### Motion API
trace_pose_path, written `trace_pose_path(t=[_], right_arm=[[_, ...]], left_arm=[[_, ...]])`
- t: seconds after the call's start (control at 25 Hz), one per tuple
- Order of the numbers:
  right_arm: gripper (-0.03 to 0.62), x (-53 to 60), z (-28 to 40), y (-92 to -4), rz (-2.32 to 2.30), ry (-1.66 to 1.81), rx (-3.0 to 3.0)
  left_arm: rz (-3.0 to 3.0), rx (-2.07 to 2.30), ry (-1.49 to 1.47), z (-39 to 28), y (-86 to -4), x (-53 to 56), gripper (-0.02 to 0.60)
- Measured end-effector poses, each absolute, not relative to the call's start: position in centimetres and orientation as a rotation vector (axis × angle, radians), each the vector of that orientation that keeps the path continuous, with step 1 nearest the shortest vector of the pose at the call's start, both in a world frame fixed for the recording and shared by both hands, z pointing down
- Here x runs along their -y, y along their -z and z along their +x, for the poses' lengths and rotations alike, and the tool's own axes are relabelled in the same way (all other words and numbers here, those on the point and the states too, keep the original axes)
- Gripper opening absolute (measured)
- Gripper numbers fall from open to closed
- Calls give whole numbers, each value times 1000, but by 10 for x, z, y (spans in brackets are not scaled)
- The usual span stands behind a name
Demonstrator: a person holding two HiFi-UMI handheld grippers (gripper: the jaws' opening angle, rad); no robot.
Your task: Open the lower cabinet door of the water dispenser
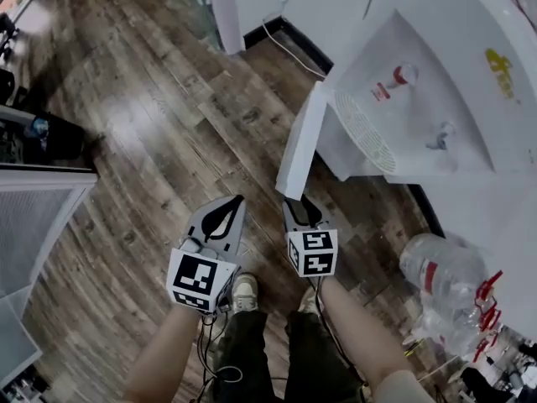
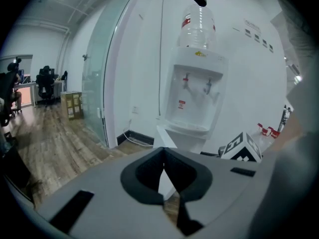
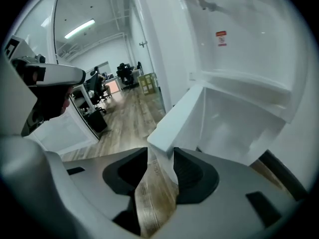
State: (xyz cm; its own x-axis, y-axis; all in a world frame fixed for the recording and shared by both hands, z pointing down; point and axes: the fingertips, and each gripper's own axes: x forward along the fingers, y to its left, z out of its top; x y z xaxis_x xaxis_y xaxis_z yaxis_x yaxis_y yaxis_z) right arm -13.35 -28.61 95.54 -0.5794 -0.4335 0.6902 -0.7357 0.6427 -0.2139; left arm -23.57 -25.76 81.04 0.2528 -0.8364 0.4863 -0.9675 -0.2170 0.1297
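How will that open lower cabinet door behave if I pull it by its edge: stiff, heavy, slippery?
The cabinet door looks like a thin, flat, rigid panel, so it likely swings lightly without flexing. Its smooth white edge, pinched by the right gripper, might slip under a hard tug.

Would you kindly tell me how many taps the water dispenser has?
2: a red tap and a grey tap, side by side in the water dispenser recess, above the open cabinet door.

Glossy wood floor (image 1: 168, 124), smooth white cabinet door (image 1: 298, 154)
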Motion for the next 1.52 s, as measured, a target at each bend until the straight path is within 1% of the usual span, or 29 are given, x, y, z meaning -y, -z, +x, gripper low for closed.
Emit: trace_pose_path(t=[0.2, 0.32, 0.48, 0.6, 0.8, 0.88, 0.92, 1.32, 1.52], right_arm=[[170, 286, -198, -952, 791, -622, 2321], [185, 290, -233, -951, 699, -546, 2369], [181, 296, -264, -955, 595, -488, 2381], [186, 298, -273, -951, 561, -508, 2356], [139, 290, -259, -906, 577, -521, 2371], [91, 287, -250, -881, 573, -503, 2388], [78, 287, -245, -866, 571, -481, 2399], [17, 288, -186, -703, 625, -373, 2491], [6, 280, -159, -615, 612, -239, 2523]], left_arm=[[2072, 1734, -427, -287, -809, 247, 6], [2033, 1764, -415, -312, -813, 245, 5], [2001, 1805, -434, -337, -810, 240, 6], [1984, 1813, -448, -346, -803, 232, 5], [1981, 1816, -479, -346, -778, 224, 5], [1973, 1826, -482, -347, -763, 224, 6], [1967, 1831, -479, -348, -755, 224, 6], [2015, 1831, -519, -325, -649, 226, 6], [2062, 1818, -533, -303, -588, 221, 6]])
